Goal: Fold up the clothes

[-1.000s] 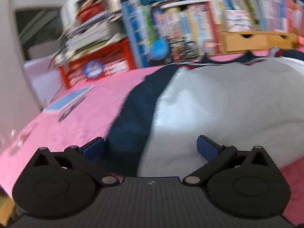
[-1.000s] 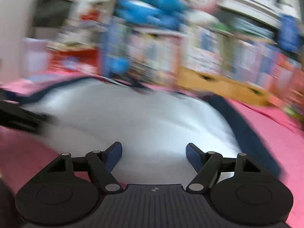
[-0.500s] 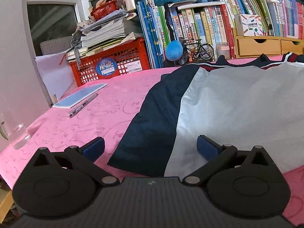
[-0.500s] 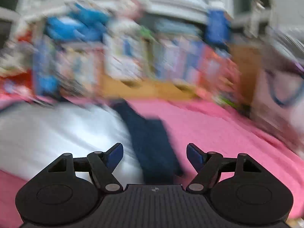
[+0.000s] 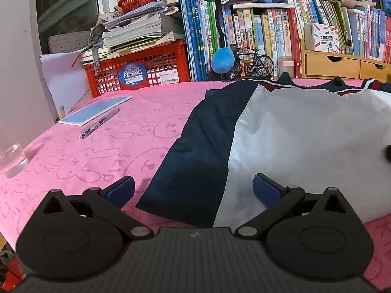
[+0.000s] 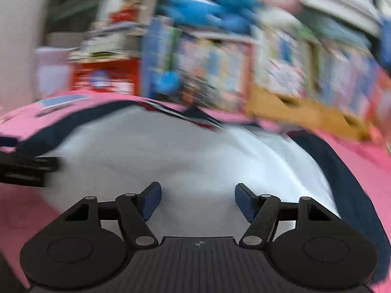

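A white garment with navy sleeves point(image 5: 305, 141) lies flat on the pink tablecloth point(image 5: 102, 151). My left gripper point(image 5: 193, 191) is open and empty, low over the near edge of the left navy sleeve point(image 5: 195, 171). My right gripper point(image 6: 198, 201) is open and empty above the white body of the garment point(image 6: 195, 158); that view is motion-blurred. The left gripper shows as a dark blur at the left edge of the right wrist view point(image 6: 24, 171).
A blue notebook point(image 5: 97, 109) and a pen point(image 5: 99, 127) lie on the cloth at the left. A glass point(image 5: 12, 161) stands at the far left edge. A red crate point(image 5: 139, 70), books and wooden drawers point(image 5: 342, 64) line the back.
The right gripper swung right toward the right sleeve, then back left over the white body. The left gripper has steadied near the left sleeve. Both stay open.
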A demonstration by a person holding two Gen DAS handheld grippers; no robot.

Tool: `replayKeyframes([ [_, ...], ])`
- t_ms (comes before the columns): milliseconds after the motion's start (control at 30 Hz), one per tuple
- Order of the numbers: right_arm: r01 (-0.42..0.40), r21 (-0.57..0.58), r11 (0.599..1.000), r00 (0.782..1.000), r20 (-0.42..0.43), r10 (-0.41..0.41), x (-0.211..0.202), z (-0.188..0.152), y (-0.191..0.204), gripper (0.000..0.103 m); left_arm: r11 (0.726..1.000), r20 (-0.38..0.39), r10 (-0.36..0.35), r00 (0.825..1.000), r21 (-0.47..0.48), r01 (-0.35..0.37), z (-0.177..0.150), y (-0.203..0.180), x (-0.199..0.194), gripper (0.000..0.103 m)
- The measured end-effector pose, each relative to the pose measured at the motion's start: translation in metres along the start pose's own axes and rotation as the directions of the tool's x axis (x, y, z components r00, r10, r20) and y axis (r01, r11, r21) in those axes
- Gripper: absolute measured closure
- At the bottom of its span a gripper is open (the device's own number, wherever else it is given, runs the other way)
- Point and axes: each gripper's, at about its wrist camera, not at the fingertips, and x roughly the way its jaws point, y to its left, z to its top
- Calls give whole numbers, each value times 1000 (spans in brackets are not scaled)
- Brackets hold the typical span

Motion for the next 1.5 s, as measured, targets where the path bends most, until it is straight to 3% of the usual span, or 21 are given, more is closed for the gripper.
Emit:
replayKeyframes([
  [167, 202, 59, 978, 977, -83, -196, 19, -6, -42, 46, 1000, -15, -17, 1000, -24, 17, 1, 3, 2, 0],
  [233, 272, 80, 959, 958, -116, -262, 25, -9, -58, 41, 999, -23, -21, 1000, -34, 21, 1, 5, 2, 0],
  [367, 289, 66, 955, 953, -118, -280, 24, -12, -56, 39, 997, -73, -24, 997, -80, 18, 10, 10, -4, 2],
  [400, 293, 56, 955, 951, -116, -285, 25, -11, -54, 39, 997, -51, -23, 998, -76, 19, 15, 9, -12, 4],
  [500, 295, 42, 954, 951, -111, -289, 26, -7, -50, 39, 995, 83, -94, 992, -9, 96, 37, -4, -41, 0],
  [633, 278, 67, 958, 956, -116, -270, 29, -4, -54, 39, 954, 130, -282, 951, 141, 264, 60, -49, -45, 0],
  [700, 270, 75, 960, 958, -117, -261, 29, -4, -55, 38, 939, 95, -286, 954, 224, 260, 67, -80, -29, 0],
  [800, 258, 87, 962, 962, -119, -247, 29, -3, -57, 37, 938, 30, -219, 975, 283, 202, 65, -107, 2, 0],
  [900, 245, 98, 965, 965, -120, -233, 29, -3, -59, 33, 948, -56, -198, 979, 242, 206, 56, -101, 38, 0],
  [1033, 240, 112, 964, 967, -118, -227, 27, -2, -59, 30, 952, -97, -283, 954, 94, 291, 54, -76, 55, 0],
  [1100, 244, 142, 959, 968, -102, -231, 20, 0, -58, 30, 951, -102, -290, 951, 80, 299, 53, -74, 55, 0],
  [1200, 151, 156, 976, 988, -15, -151, 0, 12, -44, 29, 954, -95, -275, 957, 98, 284, 51, -78, 52, 0],
  [1300, -12, 78, 997, 999, 48, 9, -8, 29, -16, 29, 953, -100, -280, 955, 88, 289, 53, -78, 53, 0],
  [1433, -211, -30, 977, 977, 3, 212, 19, 45, 27, 33, 954, -102, -279, 955, 86, 288, 56, -80, 56, 0],
  [1500, -253, -65, 965, 967, -50, 250, 38, 48, 42, 34, 953, -103, -280, 955, 86, 289, 55, -80, 56, 0],
])
